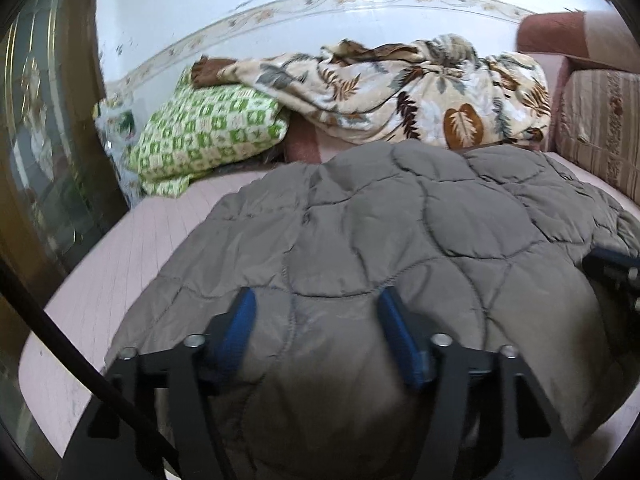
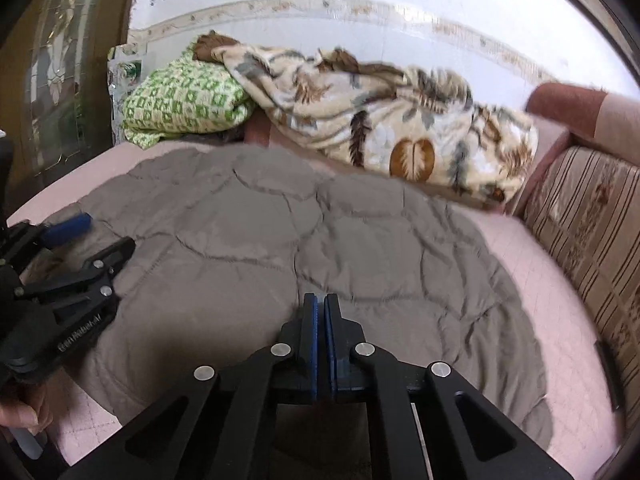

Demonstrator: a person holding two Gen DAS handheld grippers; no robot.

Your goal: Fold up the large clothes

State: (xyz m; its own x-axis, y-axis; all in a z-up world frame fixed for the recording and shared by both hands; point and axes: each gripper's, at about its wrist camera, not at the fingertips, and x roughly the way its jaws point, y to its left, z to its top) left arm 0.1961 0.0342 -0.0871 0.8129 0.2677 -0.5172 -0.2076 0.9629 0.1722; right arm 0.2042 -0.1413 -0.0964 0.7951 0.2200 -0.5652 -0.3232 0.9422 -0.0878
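Observation:
A grey quilted garment point(image 1: 400, 220) lies spread over a pink bed point(image 1: 120, 248). In the left wrist view my left gripper point(image 1: 316, 308) stands over its near edge. A puffy fold of the cloth fills the gap between the blue pads point(image 1: 244, 312), which press on it. The right wrist view shows the garment point(image 2: 260, 232) flat under my right gripper point(image 2: 320, 304). Its blue pads are shut together, and I see no cloth between them. The left gripper point(image 2: 108, 232) shows at that view's left edge, with a hand point(image 2: 24, 408) below it. The right gripper point(image 1: 616, 272) peeks in at the garment's right side.
A leaf-print blanket point(image 1: 420, 92) and a green checked pillow point(image 1: 208, 128) are heaped along the white wall behind the garment. A striped cushion point(image 2: 584, 232) lines the right side. A dark wooden door point(image 1: 44, 128) stands at the left. Bare pink mattress point(image 2: 552, 300) shows right of the garment.

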